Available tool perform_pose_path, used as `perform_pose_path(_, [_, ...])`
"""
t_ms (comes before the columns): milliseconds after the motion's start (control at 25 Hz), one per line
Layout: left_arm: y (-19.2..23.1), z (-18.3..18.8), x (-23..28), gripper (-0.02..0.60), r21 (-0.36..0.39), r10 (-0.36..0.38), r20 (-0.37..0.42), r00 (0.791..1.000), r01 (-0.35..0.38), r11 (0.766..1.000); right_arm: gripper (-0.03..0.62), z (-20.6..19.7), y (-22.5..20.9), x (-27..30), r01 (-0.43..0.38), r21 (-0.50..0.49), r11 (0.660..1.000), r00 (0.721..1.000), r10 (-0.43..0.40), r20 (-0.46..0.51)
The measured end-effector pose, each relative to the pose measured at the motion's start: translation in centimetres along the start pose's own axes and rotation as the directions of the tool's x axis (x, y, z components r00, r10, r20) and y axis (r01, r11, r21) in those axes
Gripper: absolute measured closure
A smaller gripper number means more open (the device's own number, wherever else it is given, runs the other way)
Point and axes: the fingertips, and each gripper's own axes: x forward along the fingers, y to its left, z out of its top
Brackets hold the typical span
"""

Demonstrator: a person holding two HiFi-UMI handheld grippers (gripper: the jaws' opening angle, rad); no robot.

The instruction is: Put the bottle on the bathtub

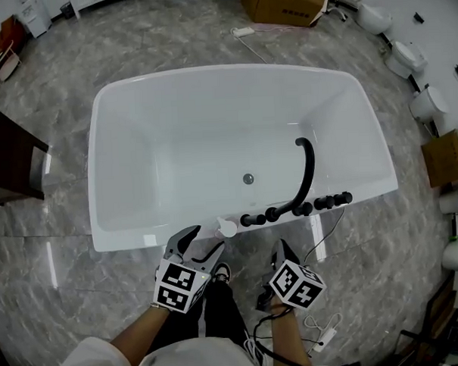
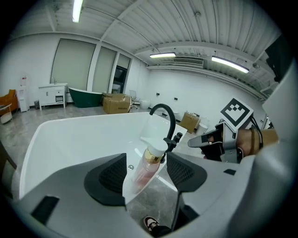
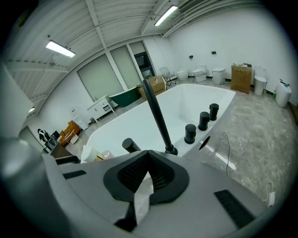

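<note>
A clear bottle [image 2: 148, 163] of pink liquid, with a gold collar and a white cap [image 1: 227, 228], is held tilted in my left gripper [image 1: 203, 240], which is shut on it. The cap hangs just over the near rim of the white bathtub [image 1: 209, 71], left of the black knobs [image 1: 324, 202]. In the left gripper view the bottle fills the gap in the gripper [image 2: 146, 160] and points at the tub [image 2: 70, 135]. My right gripper [image 1: 281, 248] stays short of the rim, shut and empty [image 3: 148, 158]. Its view shows the bottle [image 3: 93, 154] at the left.
A curved black faucet [image 1: 308, 167] and several knobs [image 3: 203, 121] stand on the near rim. Cardboard boxes [image 1: 285, 3] lie beyond the tub, toilets [image 1: 405, 57] line the right, and a dark cabinet [image 1: 8, 154] is at the left. A white cable [image 1: 326, 333] trails on the marble floor.
</note>
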Motion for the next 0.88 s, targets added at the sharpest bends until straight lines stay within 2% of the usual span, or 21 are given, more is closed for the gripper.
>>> perform_pose_path(200, [1.6,2.6,-2.1,0.307,-0.014,0.043,0.045,0.998,-0.042,0.999,0.568,1.5,1.8,-1.2,-0.014,-0.011,1.0,0.999,0.015,0.034])
perform_pose_path(480, [4.5,7.1,-5.6,0.31,-0.052,0.125,0.134,0.983,-0.119,0.992,0.568,4.7,6.4,-3.0,-0.082,-0.065,0.995,0.991,0.088,0.097])
perform_pose_path(680, [7.5,9.4,-7.9,0.394,-0.08,0.196,0.187,0.963,-0.184,0.98,0.568,6.9,9.5,-3.3,-0.115,-0.102,0.988,0.981,0.129,0.148])
perform_pose_path(880, [9.5,10.3,-10.5,0.507,-0.117,0.232,0.217,0.948,-0.211,0.971,0.568,8.0,11.3,-4.9,-0.115,-0.131,0.985,0.971,0.139,0.196])
